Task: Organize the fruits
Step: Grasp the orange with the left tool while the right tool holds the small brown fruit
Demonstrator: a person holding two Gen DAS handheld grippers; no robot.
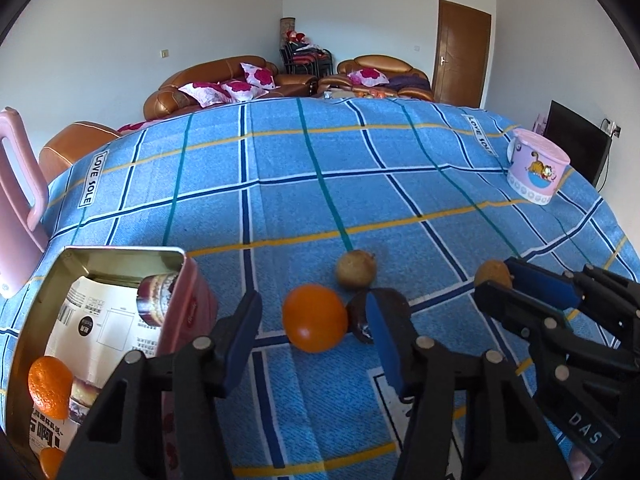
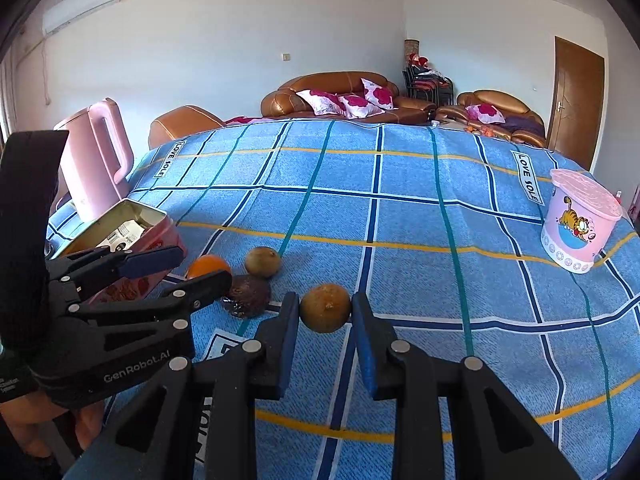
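Observation:
An orange (image 1: 314,317) lies on the blue checked cloth between the spread fingers of my open left gripper (image 1: 312,316). A dark wrinkled fruit (image 1: 362,316) sits just right of it, and a brown round fruit (image 1: 355,269) lies beyond. An open pink tin (image 1: 120,258) at the left holds an orange (image 1: 50,386). My right gripper (image 2: 325,309) has both pads against a brown fruit (image 2: 325,307) resting on the cloth. In the right wrist view the left gripper (image 2: 192,272) sits over the orange (image 2: 208,266), dark fruit (image 2: 248,295) and other brown fruit (image 2: 262,261), next to the tin (image 2: 132,220).
A pink kettle (image 2: 96,160) stands behind the tin at the left edge. A pink cartoon tub (image 2: 578,220) stands at the right edge of the table. Sofas and a door lie beyond the table.

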